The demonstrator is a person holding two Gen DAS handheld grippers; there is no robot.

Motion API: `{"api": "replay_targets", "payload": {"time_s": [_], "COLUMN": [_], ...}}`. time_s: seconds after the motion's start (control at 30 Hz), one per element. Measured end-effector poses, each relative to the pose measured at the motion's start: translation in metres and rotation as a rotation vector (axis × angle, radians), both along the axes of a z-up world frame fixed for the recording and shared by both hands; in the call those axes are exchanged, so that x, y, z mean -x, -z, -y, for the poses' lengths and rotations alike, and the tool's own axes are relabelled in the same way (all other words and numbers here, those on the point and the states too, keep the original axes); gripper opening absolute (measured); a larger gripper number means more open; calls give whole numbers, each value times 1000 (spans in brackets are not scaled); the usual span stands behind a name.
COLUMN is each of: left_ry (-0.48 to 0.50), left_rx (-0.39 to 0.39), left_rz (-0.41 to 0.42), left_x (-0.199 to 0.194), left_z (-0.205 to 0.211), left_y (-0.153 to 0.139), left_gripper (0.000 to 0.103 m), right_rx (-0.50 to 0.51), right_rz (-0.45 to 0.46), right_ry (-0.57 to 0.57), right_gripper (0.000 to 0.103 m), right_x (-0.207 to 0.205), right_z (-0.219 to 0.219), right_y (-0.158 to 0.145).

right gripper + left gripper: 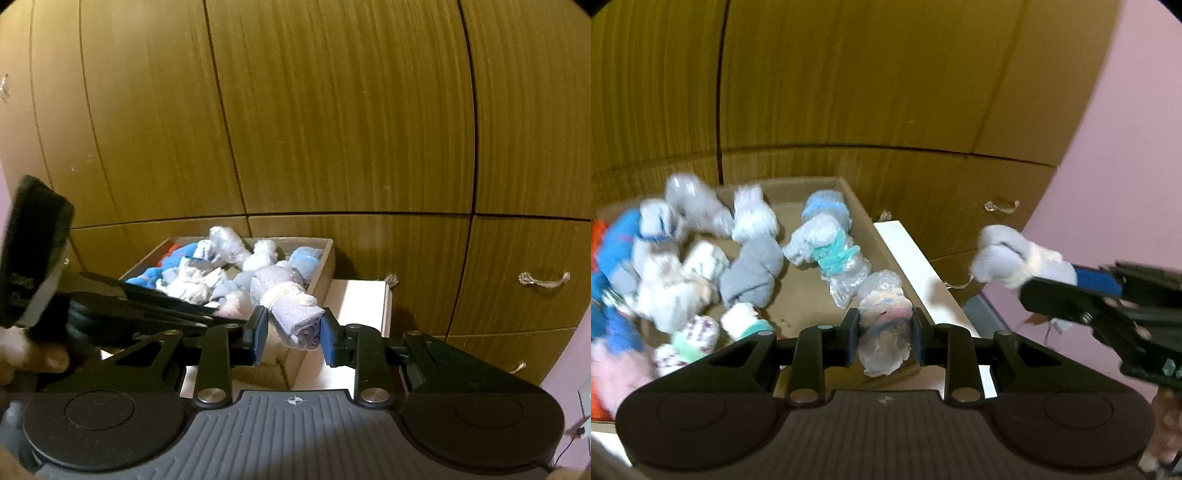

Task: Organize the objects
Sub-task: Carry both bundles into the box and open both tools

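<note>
Our left gripper (885,338) is clamped on a plastic-wrapped bundle (884,332), its blue pads pressing the crinkled clear wrap from both sides; the contents show pale pink and blue through the film. We hold it over the near right part of the cardboard box (882,229), just inside the right wall.

Our right gripper (294,334) is clamped on a pale lilac rolled sock (295,314), bound with a cream band around its middle, the rolled end toward the camera. In the left wrist view the same sock (1015,258) sticks out leftward from the right gripper (1067,280), held in the air to the right of the box and beyond its right wall, well apart from the wrapped bundle.

The box sits on a white shelf (908,247), whose bare surface runs along the box's right side. Inside the box lie many more rolled socks: a grey one (753,273) near the middle, a wrapped pale one with a teal band (831,251) toward the right wall, a blue-and-white one (825,206) in the far right corner, and a blurred heap of white, blue and pink rolls along the left side.

Behind everything stand brown wood-grain cabinet doors (332,110), with a pink wall (1126,147) at the right.
</note>
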State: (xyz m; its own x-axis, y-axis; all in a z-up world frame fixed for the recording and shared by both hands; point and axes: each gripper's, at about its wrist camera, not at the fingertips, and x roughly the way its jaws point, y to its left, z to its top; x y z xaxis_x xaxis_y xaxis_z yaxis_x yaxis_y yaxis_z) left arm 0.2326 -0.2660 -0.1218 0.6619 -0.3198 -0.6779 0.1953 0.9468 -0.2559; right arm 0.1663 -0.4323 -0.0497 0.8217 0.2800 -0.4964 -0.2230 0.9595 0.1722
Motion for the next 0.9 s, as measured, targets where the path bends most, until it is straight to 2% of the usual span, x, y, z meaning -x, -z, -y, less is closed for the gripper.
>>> {"api": "replay_targets", "payload": {"time_s": [0.1,0.23,0.37,0.53,0.67,0.73,0.9], "left_ry": [-43,-91,-102,-83,-60,-54,-40], "left_rx": [84,92,19,-149,-239,-269,-313], "left_rz": [-60,-113,-106,-57,-21,-10,19], "left_x": [-17,-29,-28,-21,-10,-19,-13], "left_z": [-15,-31,-38,-37,-33,-32,-29], "left_y": [15,35,44,44,49,39,42], "left_gripper": [26,26,26,26,26,26,26], "right_rx": [6,15,24,46,57,76,100], "right_rz": [-8,-26,-48,-77,-115,-133,-188], "right_ry": [-2,-16,-34,-82,-116,-131,-129], "right_gripper": [36,36,36,36,36,36,36], "right_x": [-11,-25,-35,-52,-66,-74,-90], "right_z": [0,-4,-13,-37,-54,-62,-67], "right_y": [1,5,10,17,27,33,47]}}
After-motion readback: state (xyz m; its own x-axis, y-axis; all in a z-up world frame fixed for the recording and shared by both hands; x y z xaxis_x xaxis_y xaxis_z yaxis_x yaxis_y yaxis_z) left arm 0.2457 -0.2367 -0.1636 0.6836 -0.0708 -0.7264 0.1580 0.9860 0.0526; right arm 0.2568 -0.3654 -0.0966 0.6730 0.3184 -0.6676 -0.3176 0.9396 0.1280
